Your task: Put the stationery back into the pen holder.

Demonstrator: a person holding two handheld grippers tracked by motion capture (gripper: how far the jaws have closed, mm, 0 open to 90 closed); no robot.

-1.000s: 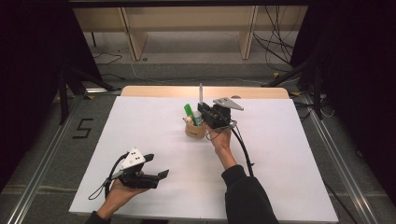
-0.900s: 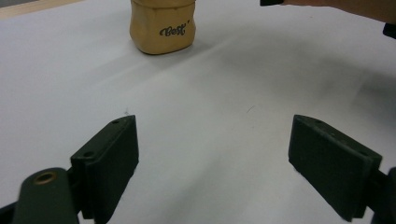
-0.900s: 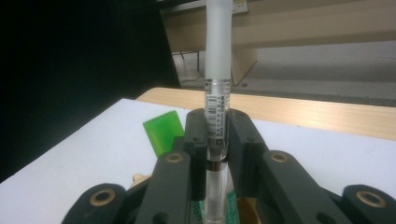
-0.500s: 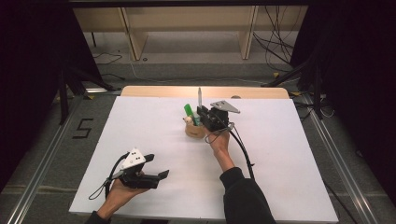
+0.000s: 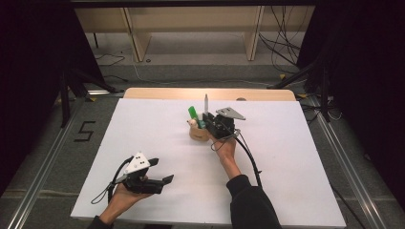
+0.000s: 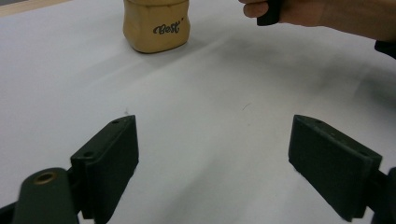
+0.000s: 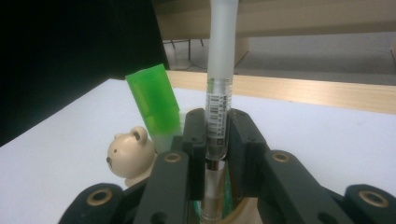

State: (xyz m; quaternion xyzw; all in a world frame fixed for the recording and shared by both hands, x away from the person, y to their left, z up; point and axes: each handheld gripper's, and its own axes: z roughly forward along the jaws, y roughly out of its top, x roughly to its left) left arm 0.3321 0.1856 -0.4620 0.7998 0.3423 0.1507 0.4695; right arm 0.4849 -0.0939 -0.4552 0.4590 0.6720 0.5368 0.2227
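Note:
A tan pen cup [image 5: 197, 132] with a bear figure stands mid-table; in the left gripper view the cup [image 6: 156, 24] reads "Best". A green marker [image 5: 193, 114] [image 7: 155, 108] leans in it. My right gripper [image 5: 208, 120] [image 7: 217, 140] is shut on a grey-white pen [image 5: 206, 102] [image 7: 220, 70], held upright over the cup with its lower end at the cup's mouth. The bear's head [image 7: 130, 156] shows left of the jaws. My left gripper [image 5: 161, 172] [image 6: 212, 168] rests near the table's front left, open, with nothing between its jaws.
The white table top [image 5: 296, 157] has free room on both sides of the cup. A wooden edge [image 5: 157, 93] runs along its far side. Beyond it stand wooden shelf legs [image 5: 138, 43] and cables [image 5: 286, 47] on the floor.
The right gripper with the pen has shifted slightly over the cup. The left gripper has stayed put.

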